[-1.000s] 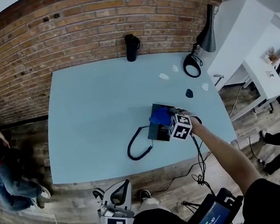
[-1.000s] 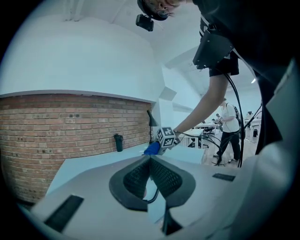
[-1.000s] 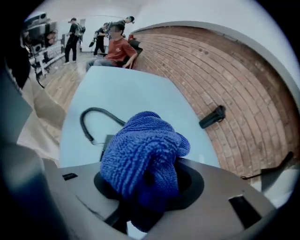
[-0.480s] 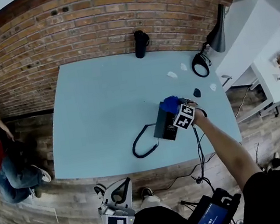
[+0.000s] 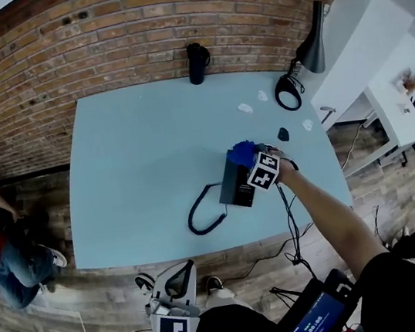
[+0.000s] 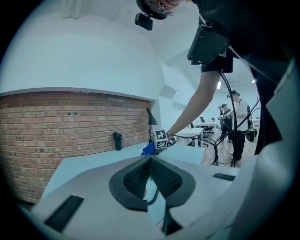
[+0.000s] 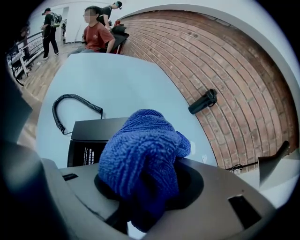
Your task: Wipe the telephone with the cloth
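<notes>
Two grippers are in play, but only one is working. Your right gripper [image 5: 254, 161] pinches the bunched blue cloth [image 7: 140, 154] between its jaws, and the wad bulges out in front of them. The cloth sits at the far end of the telephone [image 5: 235, 185], the end nearest the brick wall. Whether it actually presses on the casing cannot be made out. The telephone itself rests on the pale blue table [image 5: 135, 149], with its coiled cord [image 5: 202, 215] looping off its left side.

Your left gripper [image 6: 151, 174] has its jaws pressed together with nothing between them. It hangs well short of the telephone, on your side of it and below the table edge, taking no part.

By my reading, the wipe is under way, not finished. The cloth is at one end only, and the dark top face nearer you lies uncovered. No shine or smear shows which parts are already clean. The near end and the sides likely remain to be wiped.
</notes>
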`<action>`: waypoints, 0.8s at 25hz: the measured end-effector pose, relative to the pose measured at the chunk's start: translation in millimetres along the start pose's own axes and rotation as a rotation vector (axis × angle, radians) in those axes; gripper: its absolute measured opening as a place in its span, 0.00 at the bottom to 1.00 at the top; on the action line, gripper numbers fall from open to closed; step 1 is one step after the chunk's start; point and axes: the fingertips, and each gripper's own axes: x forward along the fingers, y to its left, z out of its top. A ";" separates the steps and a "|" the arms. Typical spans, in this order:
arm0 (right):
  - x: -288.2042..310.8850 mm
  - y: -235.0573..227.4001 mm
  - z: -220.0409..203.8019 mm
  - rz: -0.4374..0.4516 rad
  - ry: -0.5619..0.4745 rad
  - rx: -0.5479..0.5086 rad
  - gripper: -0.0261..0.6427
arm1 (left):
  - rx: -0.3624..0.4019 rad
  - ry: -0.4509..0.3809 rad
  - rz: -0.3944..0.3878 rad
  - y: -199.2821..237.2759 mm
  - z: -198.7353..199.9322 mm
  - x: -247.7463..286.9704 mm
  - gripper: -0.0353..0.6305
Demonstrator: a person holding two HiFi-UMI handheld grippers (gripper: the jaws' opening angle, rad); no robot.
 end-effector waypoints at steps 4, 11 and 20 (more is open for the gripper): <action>-0.8 2.1 -0.6 -0.016 -0.005 0.010 0.32 | -0.002 -0.003 -0.007 -1.1 0.1 2.5 0.07; -2.7 4.9 0.2 -0.057 0.011 0.005 0.32 | -0.002 -0.001 -0.020 -1.4 1.2 7.2 0.07; -1.6 19.9 1.5 -0.080 0.009 0.006 0.31 | 0.034 -0.061 -0.059 0.0 18.4 28.6 0.07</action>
